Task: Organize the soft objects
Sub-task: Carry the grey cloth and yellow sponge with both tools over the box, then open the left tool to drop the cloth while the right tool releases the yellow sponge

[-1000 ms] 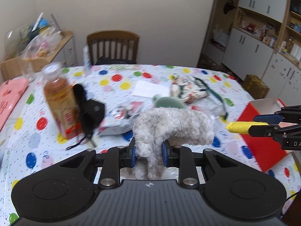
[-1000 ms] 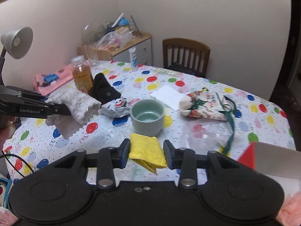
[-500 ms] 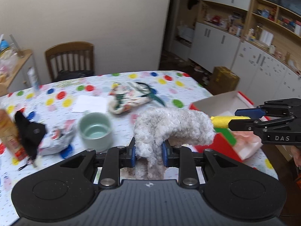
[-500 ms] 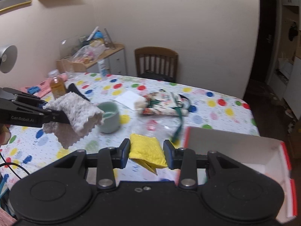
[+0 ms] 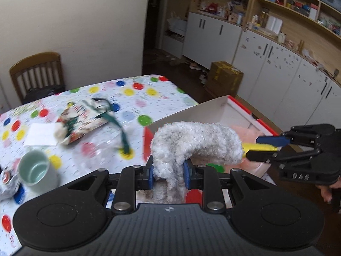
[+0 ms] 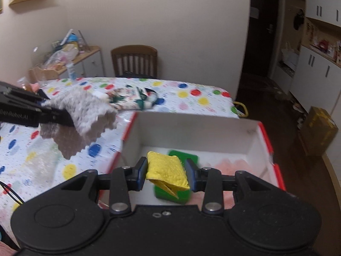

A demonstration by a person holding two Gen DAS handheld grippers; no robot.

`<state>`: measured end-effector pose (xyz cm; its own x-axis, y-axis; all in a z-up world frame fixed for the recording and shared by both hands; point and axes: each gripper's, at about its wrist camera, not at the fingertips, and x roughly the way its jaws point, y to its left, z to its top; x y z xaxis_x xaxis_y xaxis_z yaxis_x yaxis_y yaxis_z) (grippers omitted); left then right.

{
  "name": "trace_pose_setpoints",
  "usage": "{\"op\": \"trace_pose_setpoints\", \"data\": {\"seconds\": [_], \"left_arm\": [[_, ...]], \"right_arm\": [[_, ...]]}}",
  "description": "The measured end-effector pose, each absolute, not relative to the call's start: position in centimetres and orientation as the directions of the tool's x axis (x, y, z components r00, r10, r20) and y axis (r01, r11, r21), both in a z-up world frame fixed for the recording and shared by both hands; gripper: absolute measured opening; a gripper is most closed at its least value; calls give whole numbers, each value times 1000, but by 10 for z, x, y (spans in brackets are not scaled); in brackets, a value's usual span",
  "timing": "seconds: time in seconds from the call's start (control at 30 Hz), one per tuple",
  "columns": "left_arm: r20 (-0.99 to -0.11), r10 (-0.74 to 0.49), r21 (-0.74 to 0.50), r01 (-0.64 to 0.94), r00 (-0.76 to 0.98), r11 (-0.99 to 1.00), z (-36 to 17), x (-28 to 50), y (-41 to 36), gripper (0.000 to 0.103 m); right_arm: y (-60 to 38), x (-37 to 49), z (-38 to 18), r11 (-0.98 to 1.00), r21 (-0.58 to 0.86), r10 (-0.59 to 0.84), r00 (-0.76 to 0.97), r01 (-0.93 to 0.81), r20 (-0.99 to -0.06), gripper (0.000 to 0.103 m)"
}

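My left gripper (image 5: 167, 173) is shut on a fluffy grey cloth (image 5: 198, 145), which droops over the near wall of the red-and-white box (image 5: 187, 115). From the right wrist view that grey cloth (image 6: 85, 115) hangs just left of the box (image 6: 191, 125), above the table. My right gripper (image 6: 166, 176) is shut on a folded yellow cloth (image 6: 167, 171) and hovers over the box's inside. Under it lie a green sponge (image 6: 185, 156) and a pink cloth (image 6: 236, 165). The right gripper (image 5: 251, 148) shows at the right of the left wrist view with the yellow cloth (image 5: 257, 146).
On the dotted tablecloth (image 5: 136, 93) stand a pale green cup (image 5: 35, 168), a printed pouch with a green ribbon (image 5: 83, 121) and white paper (image 5: 41, 133). A wooden chair (image 6: 134, 63) stands behind the table. Cabinets (image 5: 277, 70) and a cardboard box (image 5: 226, 75) fill the right.
Both grippers have swung right across the table, each keeping its cloth. The bottle and black item left view; the box now sits directly beneath them.
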<state>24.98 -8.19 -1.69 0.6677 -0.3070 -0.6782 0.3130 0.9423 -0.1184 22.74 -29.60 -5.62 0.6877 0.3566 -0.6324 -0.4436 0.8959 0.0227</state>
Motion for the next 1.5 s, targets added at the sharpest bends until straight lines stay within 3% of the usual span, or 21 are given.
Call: {"op": "trace_pose_setpoints", "data": {"seconds": [0.27,0.7,1.5], "left_arm": [[-708,-343,-141,351,618,926,-22,297,-131,25],[-790,-252,-56,343,560,938,-75,368,-184,25],[-864,-197,-28,346,464,938,-126,391,-203,25]], "right_arm": [[-326,235,-76,918,21,312,689,-396,-654,37],[-321,261,-108,921,19,297,671,-388,-680,37],[-300,282,-143,893,-40,273,611,-448,-743,37]]}}
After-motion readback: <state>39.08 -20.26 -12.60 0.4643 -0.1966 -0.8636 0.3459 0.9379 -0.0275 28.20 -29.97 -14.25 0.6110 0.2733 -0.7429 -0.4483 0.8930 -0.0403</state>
